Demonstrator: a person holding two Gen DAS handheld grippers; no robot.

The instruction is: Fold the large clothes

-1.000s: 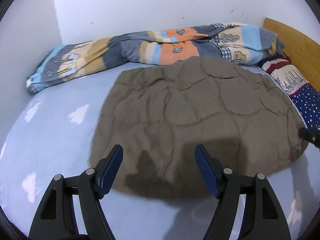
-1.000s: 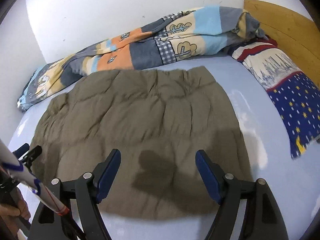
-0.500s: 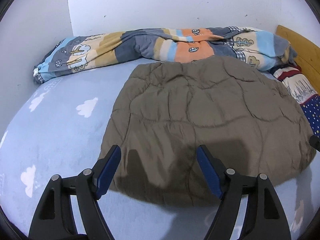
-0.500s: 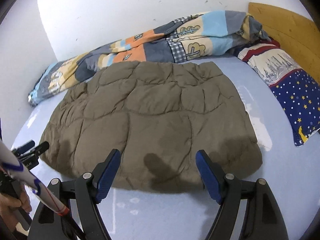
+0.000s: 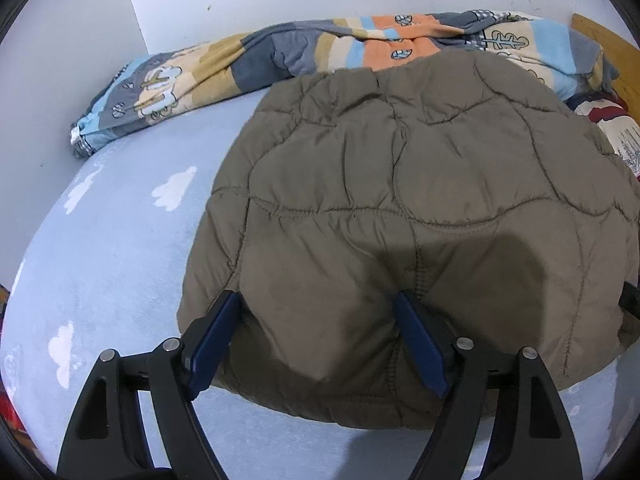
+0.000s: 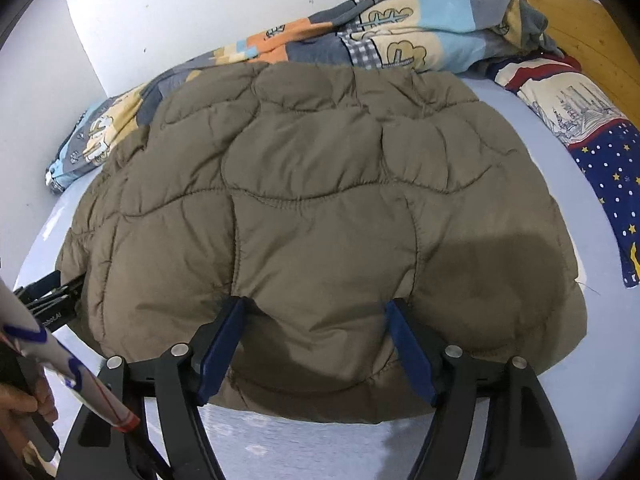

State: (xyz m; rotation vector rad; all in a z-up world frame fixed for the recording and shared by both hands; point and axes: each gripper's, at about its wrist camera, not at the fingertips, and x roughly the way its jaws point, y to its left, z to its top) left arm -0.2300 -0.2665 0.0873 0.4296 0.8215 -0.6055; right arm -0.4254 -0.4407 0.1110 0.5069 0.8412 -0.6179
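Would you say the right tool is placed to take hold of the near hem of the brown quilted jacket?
Probably yes: the right tool stands open astride the brown quilted jacket at its near hem, with nothing between its fingers but the fabric.

Pillow (image 6: 596, 148) cut off at right edge

— How stood the left tool (image 5: 318, 312)?
— Tilted downward, jaws wide, having just opened further.
— And the right tool (image 6: 316, 316)?
— Also tilted downward, jaws wide, having just closed slightly.
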